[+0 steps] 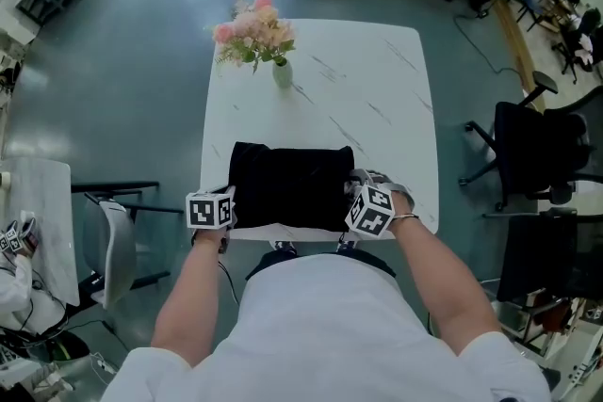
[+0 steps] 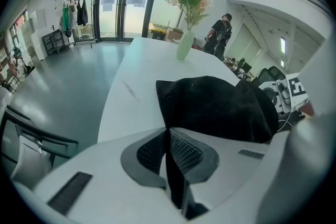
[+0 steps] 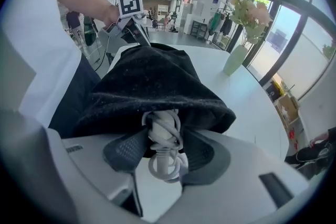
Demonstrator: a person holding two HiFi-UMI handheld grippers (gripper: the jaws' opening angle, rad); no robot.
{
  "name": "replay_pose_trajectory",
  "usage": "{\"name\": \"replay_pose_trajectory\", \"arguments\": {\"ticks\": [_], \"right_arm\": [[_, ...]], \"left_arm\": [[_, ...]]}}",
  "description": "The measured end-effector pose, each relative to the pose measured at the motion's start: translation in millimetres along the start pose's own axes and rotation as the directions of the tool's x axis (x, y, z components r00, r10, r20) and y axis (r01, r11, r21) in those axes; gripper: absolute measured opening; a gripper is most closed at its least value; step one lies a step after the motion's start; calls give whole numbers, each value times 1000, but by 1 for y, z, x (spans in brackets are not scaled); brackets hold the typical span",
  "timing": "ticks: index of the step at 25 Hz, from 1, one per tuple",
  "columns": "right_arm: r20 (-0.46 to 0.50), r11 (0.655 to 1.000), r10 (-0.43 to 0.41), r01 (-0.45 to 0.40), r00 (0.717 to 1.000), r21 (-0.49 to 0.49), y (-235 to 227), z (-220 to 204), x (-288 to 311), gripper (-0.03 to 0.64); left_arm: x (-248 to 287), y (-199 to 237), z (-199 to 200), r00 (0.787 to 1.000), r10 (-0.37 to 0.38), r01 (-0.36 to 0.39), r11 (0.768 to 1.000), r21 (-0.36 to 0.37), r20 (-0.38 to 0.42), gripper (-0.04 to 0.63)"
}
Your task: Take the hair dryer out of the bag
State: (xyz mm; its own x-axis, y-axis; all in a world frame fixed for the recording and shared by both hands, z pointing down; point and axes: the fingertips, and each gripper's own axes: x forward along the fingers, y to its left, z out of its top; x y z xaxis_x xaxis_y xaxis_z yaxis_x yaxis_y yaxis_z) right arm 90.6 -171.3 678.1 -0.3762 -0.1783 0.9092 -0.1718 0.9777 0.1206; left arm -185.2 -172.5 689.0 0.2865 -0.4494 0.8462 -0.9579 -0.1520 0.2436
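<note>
Pinching the black bag (image 1: pixel 292 186) at its near-left corner with my left tool (image 2: pixel 169 165), right tool (image 3: pixel 165 152) clamped on the white coiled cord (image 3: pixel 164 128) poking out. The hair dryer's body is still bagged on the table (image 1: pixel 377 99), I reckon.

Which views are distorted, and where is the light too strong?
Both gripper views: fisheye bending, black corners. Left gripper view: glass doors very bright with daylight; black bag shows little detail. Right gripper view: windows nearly washed out. Head view: even light, sharp.
</note>
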Motion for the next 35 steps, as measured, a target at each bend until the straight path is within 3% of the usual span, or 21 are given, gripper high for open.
{"name": "replay_pose_trajectory", "arguments": {"ticks": [10, 19, 24, 27, 31, 33, 35], "right_arm": [[0, 1000, -9, 9, 1000, 6, 2, -21, -2, 222], [3, 1000, 0, 0, 1000, 2, -2, -30, 0, 222], [-12, 1000, 8, -8, 1000, -3, -4, -30, 0, 225], [-44, 1000, 16, -16, 999, 11, -3, -32, 1, 230], [-53, 999, 9, -7, 999, 35, -3, -33, 1, 233], [-47, 998, 6, -3, 999, 70, -4, -34, 0, 240], [-35, 994, 1, 3, 999, 108, -6, -34, -4, 247]], "left_arm": [[-14, 34, -13, 999, 37, -37, 995, -94, -5, 29], [-18, 56, -6, 998, 64, -62, 992, -106, 14, 29], [-19, 62, 4, 997, 80, -79, 995, -57, 24, 67], [-32, 56, 17, 993, 52, -52, 999, -1, 102, 171], [-45, 27, 28, 992, -30, 11, 988, 157, 123, 189], [-43, 3, 28, 992, -97, 74, 964, 255, 77, 189], [-38, -27, 27, 986, -165, 149, 921, 359, 15, 189]]}}
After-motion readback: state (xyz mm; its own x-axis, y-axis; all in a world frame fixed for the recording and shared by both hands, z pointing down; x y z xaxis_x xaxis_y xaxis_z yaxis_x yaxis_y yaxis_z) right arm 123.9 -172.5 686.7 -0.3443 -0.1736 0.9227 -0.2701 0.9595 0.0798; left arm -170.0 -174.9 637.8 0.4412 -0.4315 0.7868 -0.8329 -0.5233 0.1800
